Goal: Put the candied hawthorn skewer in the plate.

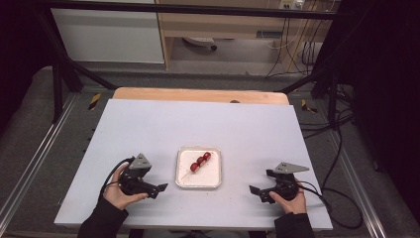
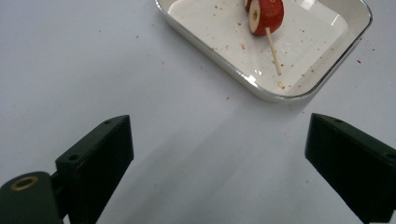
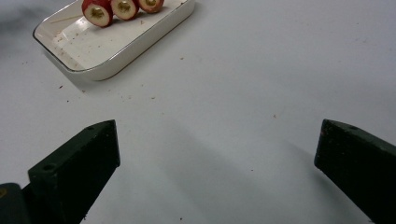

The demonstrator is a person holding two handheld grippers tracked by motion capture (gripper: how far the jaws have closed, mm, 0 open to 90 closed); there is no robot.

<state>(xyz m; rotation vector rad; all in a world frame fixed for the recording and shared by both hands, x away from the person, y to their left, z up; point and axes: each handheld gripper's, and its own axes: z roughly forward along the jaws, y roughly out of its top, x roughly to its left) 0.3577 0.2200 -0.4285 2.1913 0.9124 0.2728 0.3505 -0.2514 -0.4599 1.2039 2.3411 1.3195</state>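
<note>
Fruit skewer (image 1: 200, 162) lies in tray (image 1: 184, 182) between wide-open left gripper (image 1: 159, 190) and right gripper (image 1: 254, 191).

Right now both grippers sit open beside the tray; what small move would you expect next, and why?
Probably the left gripper easing toward the skewer's bare stick end. That end points to the tray's near-left corner, on its side, while the three red pieces crowd the far end.
</note>
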